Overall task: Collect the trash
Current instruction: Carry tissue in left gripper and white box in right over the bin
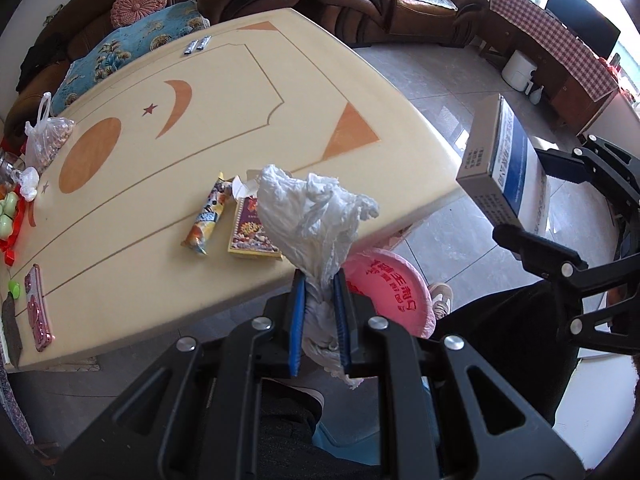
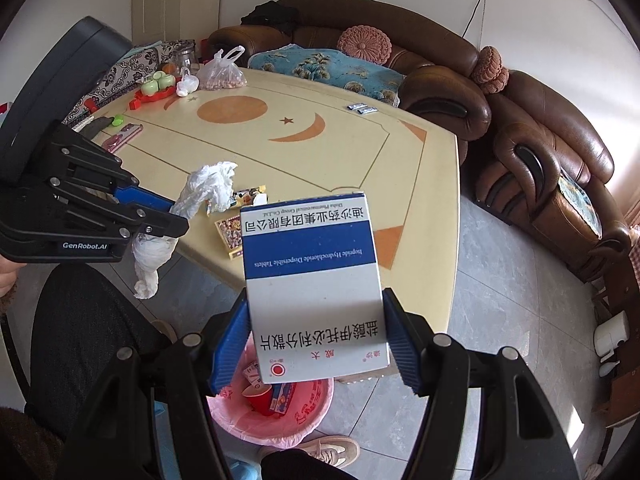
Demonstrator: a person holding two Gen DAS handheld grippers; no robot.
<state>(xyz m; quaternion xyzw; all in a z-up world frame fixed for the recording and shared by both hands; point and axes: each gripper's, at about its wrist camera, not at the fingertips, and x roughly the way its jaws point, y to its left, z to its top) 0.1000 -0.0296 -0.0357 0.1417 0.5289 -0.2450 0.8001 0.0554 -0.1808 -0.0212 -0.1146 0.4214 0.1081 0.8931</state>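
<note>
My left gripper (image 1: 320,280) is shut on a crumpled white plastic bag (image 1: 308,208), held over the near edge of the cream table (image 1: 224,92). From the right wrist view the same left gripper (image 2: 176,216) and bag (image 2: 208,188) show at the left. My right gripper (image 2: 316,312) is shut on a blue-and-white medicine box (image 2: 312,272); that box (image 1: 496,160) also appears at the right of the left wrist view. A pink bin (image 2: 296,412) with wrappers and a red cup inside stands on the floor below both grippers. A snack wrapper (image 1: 208,216) and a small printed packet (image 1: 250,232) lie on the table.
Brown leather sofas (image 2: 532,152) wrap around the table's far side. On the table lie a bag of nuts (image 1: 48,140), a red tray with green cups (image 2: 156,88), a pink phone (image 1: 36,308) and two small silver packets (image 1: 198,45). A person's dark trouser leg (image 2: 80,344) and shoe (image 2: 332,450) are close by.
</note>
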